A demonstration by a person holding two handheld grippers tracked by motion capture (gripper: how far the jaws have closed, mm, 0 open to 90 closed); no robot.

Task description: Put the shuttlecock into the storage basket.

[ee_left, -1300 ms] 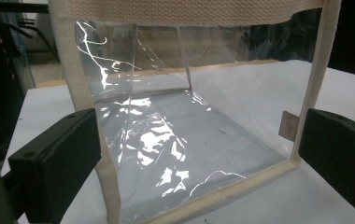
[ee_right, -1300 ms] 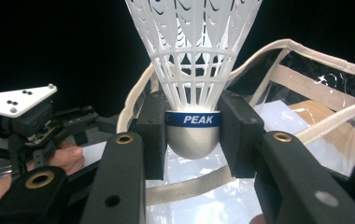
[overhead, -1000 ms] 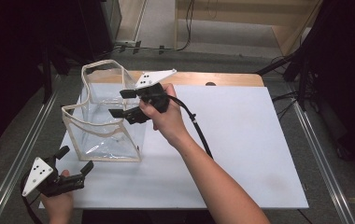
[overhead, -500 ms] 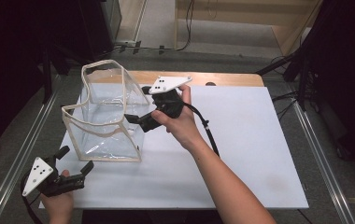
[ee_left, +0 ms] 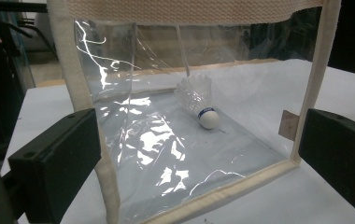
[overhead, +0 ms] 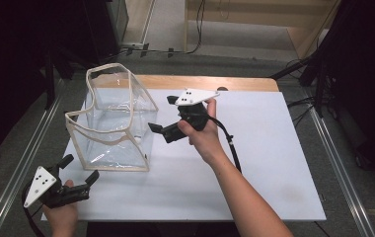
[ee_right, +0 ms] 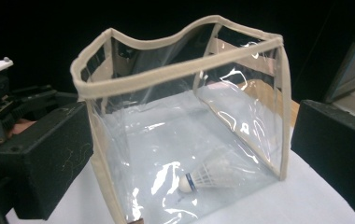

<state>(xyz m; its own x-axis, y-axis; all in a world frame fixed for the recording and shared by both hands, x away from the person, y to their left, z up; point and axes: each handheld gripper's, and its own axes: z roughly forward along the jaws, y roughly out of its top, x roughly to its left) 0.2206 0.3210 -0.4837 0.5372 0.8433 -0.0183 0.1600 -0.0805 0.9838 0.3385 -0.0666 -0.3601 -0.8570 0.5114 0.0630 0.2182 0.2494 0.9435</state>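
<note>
One shuttlecock [ee_right: 207,178] inside one clear bag [overhead: 111,123]

Grey floor [overhead: 166,29], perhaps wooden furniture [overhead: 254,10].

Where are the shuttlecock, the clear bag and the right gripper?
shuttlecock [ee_right: 185,183]: right gripper view, on its white cork head.
clear bag [overhead: 107,139]: high view, on its near rim band.
right gripper [overhead: 162,114]: high view, midway between its open fingertips.

High overhead; gripper views near, sharing bag [ee_left: 166,140]
</note>
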